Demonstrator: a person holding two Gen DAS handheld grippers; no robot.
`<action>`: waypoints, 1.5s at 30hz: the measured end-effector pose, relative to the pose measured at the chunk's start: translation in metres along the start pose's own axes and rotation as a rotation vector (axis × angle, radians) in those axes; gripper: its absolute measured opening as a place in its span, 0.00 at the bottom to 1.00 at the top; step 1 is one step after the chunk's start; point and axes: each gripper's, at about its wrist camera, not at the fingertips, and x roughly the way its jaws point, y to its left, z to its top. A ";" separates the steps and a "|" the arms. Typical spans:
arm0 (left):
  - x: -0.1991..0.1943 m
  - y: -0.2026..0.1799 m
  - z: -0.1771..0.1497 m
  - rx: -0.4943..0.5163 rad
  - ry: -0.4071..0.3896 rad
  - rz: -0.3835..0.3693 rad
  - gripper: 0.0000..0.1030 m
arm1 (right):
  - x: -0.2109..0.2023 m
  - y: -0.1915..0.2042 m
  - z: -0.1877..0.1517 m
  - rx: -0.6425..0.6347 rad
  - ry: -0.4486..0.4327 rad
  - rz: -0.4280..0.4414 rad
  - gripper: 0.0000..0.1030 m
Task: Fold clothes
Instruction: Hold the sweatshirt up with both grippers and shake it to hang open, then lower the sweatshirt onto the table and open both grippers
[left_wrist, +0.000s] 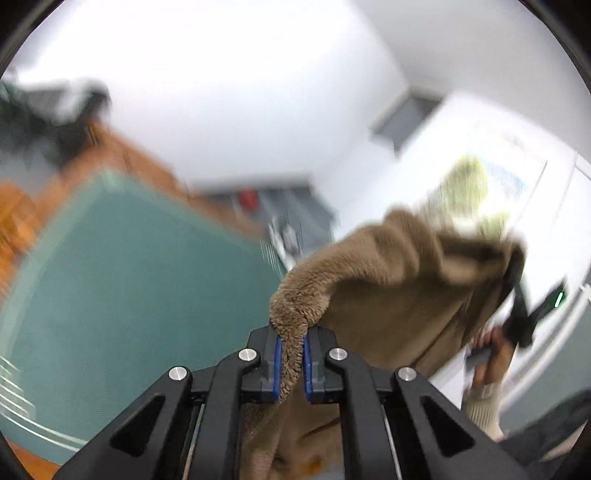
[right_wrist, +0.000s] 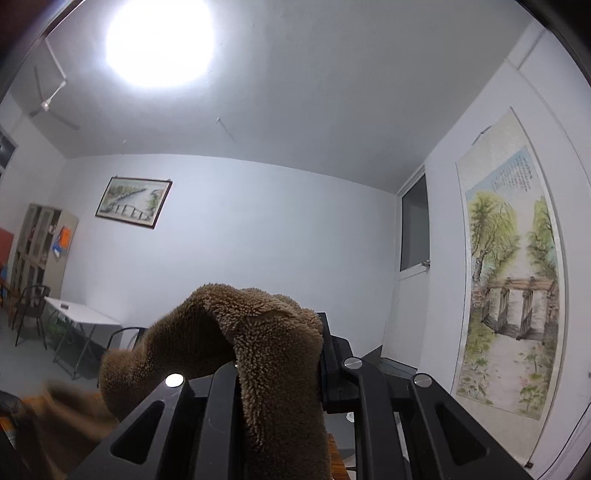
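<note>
1. Aloft: brown fleece (left_wrist: 388, 280), held up clear of the green bench (left_wrist: 129, 295), stretched between both grippers.
2. Left gripper (left_wrist: 292, 363): jaws clamped on a fleece edge.
3. Right gripper (right_wrist: 280, 369): jaws pinching fleece, bunched over them.

Fleece over my fingers, blur beyond

My right gripper (right_wrist: 280, 354) has its fingertips buried under the brown fleece (right_wrist: 258, 332) (its grip unreadable); in my left view the green mat (left_wrist: 129, 288) is smeared.

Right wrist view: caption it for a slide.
Right gripper clamps brown fleece garment, lifted toward a white wall with scroll painting.
</note>
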 end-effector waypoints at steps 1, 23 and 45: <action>-0.022 -0.014 0.013 0.025 -0.086 0.022 0.09 | 0.005 0.001 -0.005 0.009 -0.007 0.001 0.16; -0.100 -0.140 0.114 0.432 -0.635 0.191 0.10 | 0.084 -0.044 -0.055 0.063 -0.131 -0.032 0.16; 0.342 0.180 0.105 0.135 0.272 0.520 0.10 | 0.465 -0.016 -0.401 -0.018 0.805 -0.027 0.16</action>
